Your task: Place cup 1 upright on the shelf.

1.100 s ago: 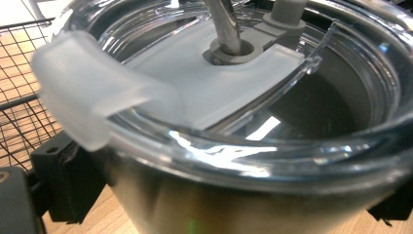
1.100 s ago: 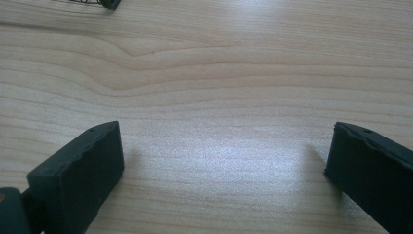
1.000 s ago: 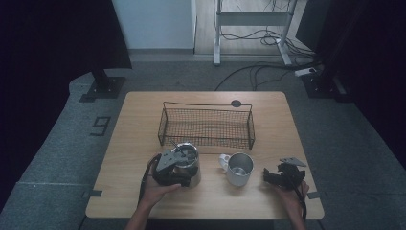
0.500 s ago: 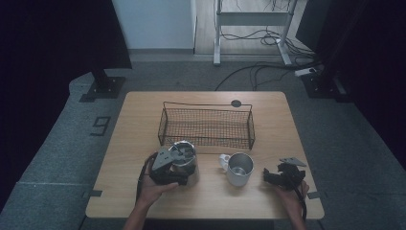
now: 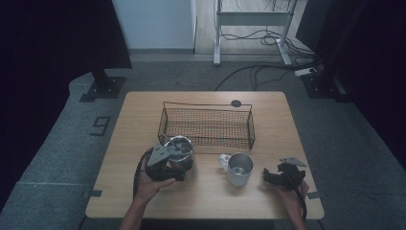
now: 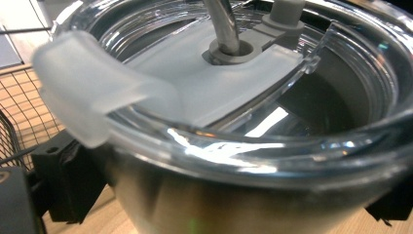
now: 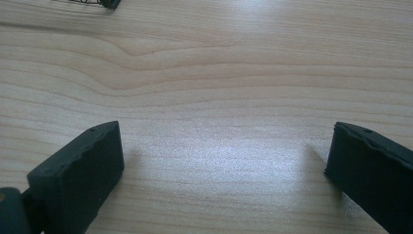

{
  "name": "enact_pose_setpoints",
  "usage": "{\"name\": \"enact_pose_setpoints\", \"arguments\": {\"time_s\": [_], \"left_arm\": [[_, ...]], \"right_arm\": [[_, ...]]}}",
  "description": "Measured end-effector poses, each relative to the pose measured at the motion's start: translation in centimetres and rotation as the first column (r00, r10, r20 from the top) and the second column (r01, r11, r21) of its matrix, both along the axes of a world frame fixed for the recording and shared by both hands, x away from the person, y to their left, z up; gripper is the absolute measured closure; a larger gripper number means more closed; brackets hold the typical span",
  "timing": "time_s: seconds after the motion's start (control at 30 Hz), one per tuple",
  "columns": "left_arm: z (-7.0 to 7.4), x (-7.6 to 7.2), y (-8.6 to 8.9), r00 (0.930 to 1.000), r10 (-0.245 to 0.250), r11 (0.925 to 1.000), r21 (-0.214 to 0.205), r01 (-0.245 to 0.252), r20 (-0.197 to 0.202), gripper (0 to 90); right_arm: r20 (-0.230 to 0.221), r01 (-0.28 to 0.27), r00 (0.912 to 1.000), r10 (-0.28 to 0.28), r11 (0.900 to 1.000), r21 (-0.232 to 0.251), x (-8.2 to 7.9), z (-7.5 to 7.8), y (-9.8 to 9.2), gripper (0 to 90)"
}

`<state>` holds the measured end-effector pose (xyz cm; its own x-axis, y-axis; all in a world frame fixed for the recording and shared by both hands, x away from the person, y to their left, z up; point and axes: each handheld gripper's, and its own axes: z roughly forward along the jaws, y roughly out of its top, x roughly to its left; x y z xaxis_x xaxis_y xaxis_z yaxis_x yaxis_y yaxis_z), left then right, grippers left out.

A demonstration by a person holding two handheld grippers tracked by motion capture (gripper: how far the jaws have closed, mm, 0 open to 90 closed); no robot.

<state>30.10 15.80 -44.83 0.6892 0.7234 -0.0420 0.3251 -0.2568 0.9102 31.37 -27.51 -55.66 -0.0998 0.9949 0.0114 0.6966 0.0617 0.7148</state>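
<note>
The left gripper (image 5: 168, 160) has its jaws spread wide around a steel tumbler (image 5: 181, 149), one black pad on each side of the body, pressed against the wall as far as the left gripper view lets me see. So it is clamped on the tumbler, not standing free. The right gripper (image 5: 280, 176) is open: in its own view the two black jaws stand far apart over bare table (image 7: 219, 97) with nothing between them.

The tumbler is polished metal with a clear plastic lid (image 6: 234, 122) seated in its rim. A frosted tab (image 6: 83, 97) sticks out from the lid on one side, and a metal straw (image 6: 223, 24) runs up through a grey grommet in the middle. It stands near the front left of the table, just in front of the wire basket (image 5: 207, 125) and close to its near-left corner. A metal mug (image 5: 238, 167) sits to its right, between the two grippers, handle turned toward the tumbler.

The left hand (image 5: 152, 184) comes in from the near edge, forearm angled up toward the tumbler, fingers wrapped under the gripper body. The right hand (image 5: 292, 196) lies low near the front right corner, its gripper pointing left toward the mug and well clear of it.
</note>
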Motion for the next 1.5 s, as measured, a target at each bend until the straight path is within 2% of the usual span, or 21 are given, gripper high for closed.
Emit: {"name": "enact_pose_setpoints", "arguments": {"time_s": [0.2,0.37,1.5], "left_arm": [[0.7,0.1,0.1,0.9999,0.001,1.0,0.0,-0.001,0.01,4.2],[1.0,0.4,0.4,0.9999,0.008,0.9999,-0.015,-0.008,0.01,4.2],[2.8,2.0,0.9,0.9989,0.038,0.9992,-0.013,-0.038,0.029,4.3]], "right_arm": [[0.0,0.0,1.0,0.0,1.0,0.0,0.0,0.0,0.0,0.0],[0.0,0.0,1.0,0.0,1.0,0.0,0.0,0.0,0.0,0.0],[0.001,0.004,1.0,-0.004,1.0,0.001,0.0,0.0,0.0,0.4]]}}
